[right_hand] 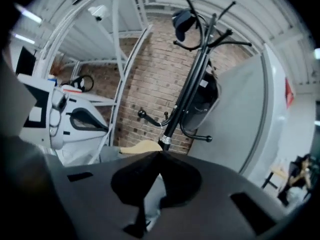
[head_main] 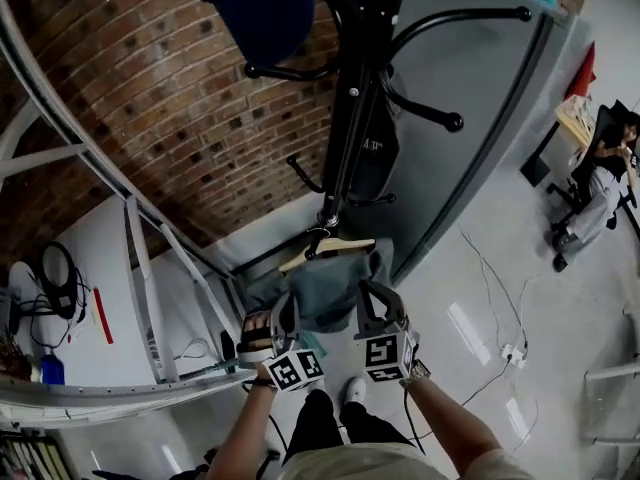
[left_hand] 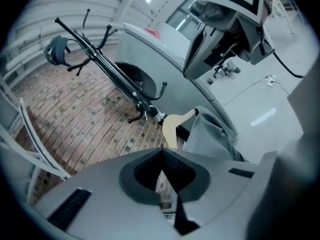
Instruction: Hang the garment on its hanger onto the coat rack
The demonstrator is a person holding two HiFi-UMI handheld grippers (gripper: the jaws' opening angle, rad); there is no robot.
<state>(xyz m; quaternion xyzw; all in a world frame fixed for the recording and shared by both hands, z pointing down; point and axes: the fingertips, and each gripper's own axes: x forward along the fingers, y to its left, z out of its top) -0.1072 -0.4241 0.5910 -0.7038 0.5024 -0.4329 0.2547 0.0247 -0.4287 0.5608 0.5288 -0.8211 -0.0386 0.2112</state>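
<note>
Both claws are seen closed, the left claw (left_hand: 162, 151) and the right claw (right_hand: 159, 154) each with tips together. No pinched cloth can be made out for certain. The garment (head_main: 325, 293) is found on its hanger (head_main: 330, 251) just ahead, between the two claws and close against the rack (head_main: 355, 98) pole. Whether the hook is seated on a peg cannot be told. The hanger's long axis is laid across, left to right. The right claw is judged slightly nearer the cloth.

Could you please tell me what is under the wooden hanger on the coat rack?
A grey garment hangs under the wooden hanger, draped over its arms. Parts of the garment's lower edge cannot be seen: the left gripper and right gripper cover them.
</note>
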